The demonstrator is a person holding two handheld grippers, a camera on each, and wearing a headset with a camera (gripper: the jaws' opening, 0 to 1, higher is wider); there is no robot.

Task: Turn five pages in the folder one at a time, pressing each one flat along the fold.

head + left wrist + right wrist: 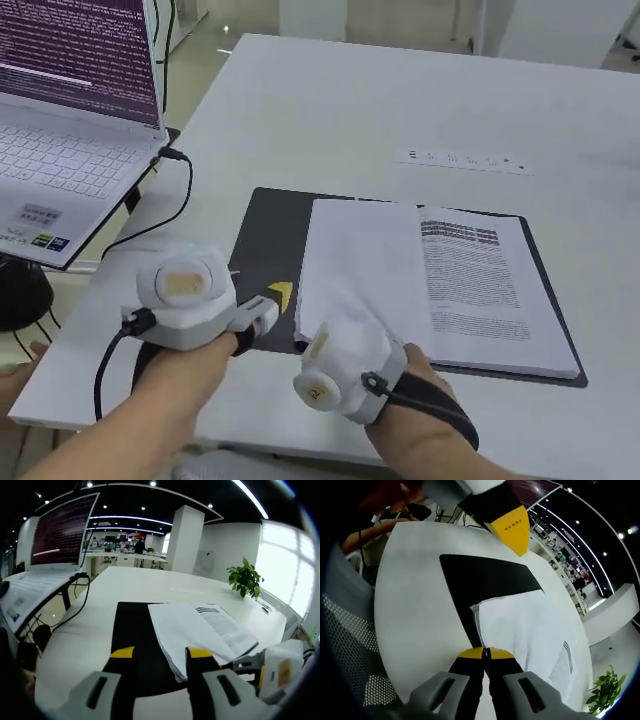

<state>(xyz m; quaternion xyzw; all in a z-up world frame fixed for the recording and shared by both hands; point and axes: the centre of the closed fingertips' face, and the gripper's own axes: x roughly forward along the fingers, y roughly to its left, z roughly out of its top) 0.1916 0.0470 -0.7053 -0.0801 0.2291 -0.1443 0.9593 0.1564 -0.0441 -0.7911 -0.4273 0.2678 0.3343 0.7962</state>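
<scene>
The folder (pixel 268 240) lies open on the white table, its black inside cover bare on the left. A stack of white pages (pixel 365 260) lies over the middle, with a printed page (pixel 480 280) on the right. My right gripper (pixel 485 653) is shut at the near left corner of the top white page (pixel 520 625), whose near edge curls up slightly. My left gripper (pixel 160 655) hangs open over the black cover (pixel 135 630), left of the pages, with nothing between its yellow-tipped jaws. Its yellow tip (pixel 512 527) also enters the right gripper view from the top.
An open laptop (pixel 70 110) stands at the far left on a stand, with a cable (pixel 185 195) hanging from its side. A white power strip (pixel 465 160) lies beyond the folder. A potted plant (pixel 245 577) stands at the table's far right. A mesh chair (pixel 350 630) is near the front edge.
</scene>
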